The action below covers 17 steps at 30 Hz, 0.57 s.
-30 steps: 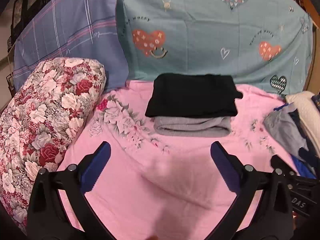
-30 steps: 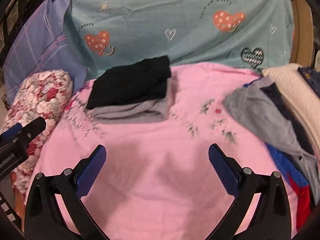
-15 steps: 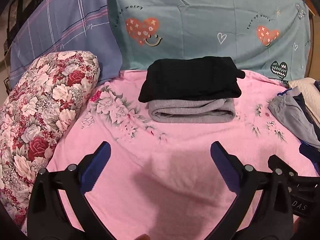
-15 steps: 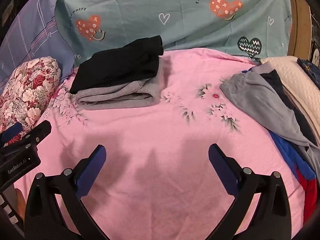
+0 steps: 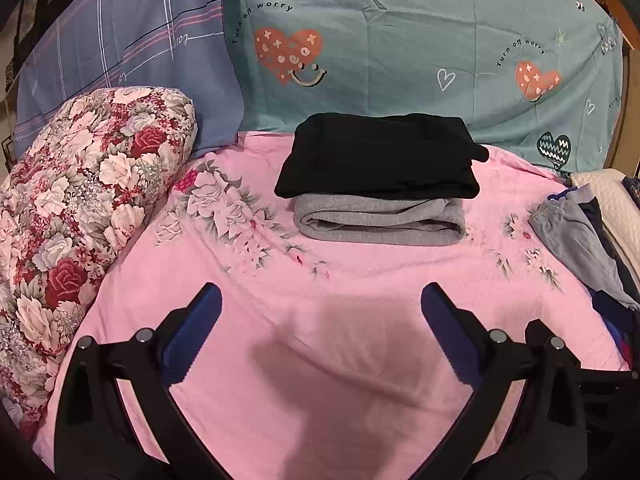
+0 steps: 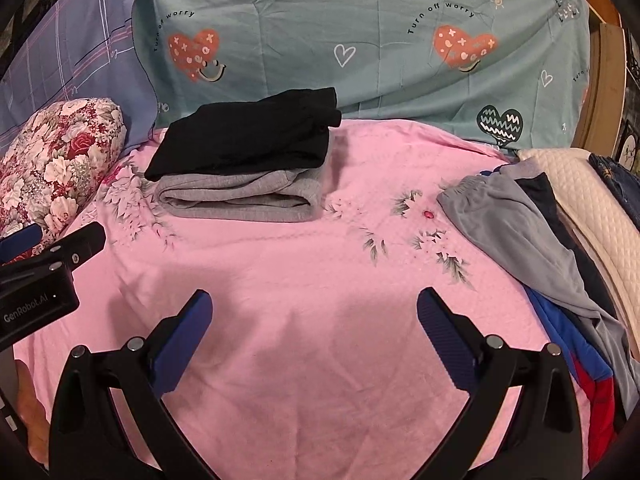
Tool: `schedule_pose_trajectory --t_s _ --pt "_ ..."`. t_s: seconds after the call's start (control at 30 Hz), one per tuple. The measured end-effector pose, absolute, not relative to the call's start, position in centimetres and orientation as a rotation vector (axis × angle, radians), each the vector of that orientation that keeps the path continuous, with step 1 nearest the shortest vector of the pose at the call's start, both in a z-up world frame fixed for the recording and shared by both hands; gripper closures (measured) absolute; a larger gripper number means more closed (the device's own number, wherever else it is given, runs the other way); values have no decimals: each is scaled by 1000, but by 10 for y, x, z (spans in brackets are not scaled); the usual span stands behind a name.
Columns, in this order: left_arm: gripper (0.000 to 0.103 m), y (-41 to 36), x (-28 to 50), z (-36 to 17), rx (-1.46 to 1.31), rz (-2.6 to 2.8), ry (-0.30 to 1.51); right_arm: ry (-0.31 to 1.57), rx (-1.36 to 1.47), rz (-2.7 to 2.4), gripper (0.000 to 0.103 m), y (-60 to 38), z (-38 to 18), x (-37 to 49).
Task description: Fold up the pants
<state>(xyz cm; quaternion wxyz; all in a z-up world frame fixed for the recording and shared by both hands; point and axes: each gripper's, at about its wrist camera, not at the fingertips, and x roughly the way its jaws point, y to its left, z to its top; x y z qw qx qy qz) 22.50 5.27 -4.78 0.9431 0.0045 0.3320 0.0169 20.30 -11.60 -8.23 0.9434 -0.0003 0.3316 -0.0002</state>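
**A:** Fingers (image 5: 192,332) of the left gripper (image 5: 320,332) are spreading wide, gripping nothing; the right gripper (image 6: 314,334) is likewise gaping over the pink sheet (image 6: 320,280).

**B:** And the pants?

**A:** Folded black pants (image 5: 380,156) are lying atop folded grey pants (image 5: 380,220), straight beyond the left fingertips. An unfolded pile of clothes (image 6: 532,240) is sitting beyond the right gripper's right finger, well apart.

**B:** Left of the fingers?

**A:** A floral bolster (image 5: 80,200).

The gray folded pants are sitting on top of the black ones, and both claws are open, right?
Not quite. The black folded pants lie on top of the gray folded pants, as the left wrist view shows. The rest holds: the left claw and right claw are both open.
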Motion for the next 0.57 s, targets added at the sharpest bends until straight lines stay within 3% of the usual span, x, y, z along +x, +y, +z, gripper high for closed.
schedule_pose_trajectory --t_s 0.57 --pt "2 57 224 -48 -12 44 684 670 0 3 1 -115 -81 200"
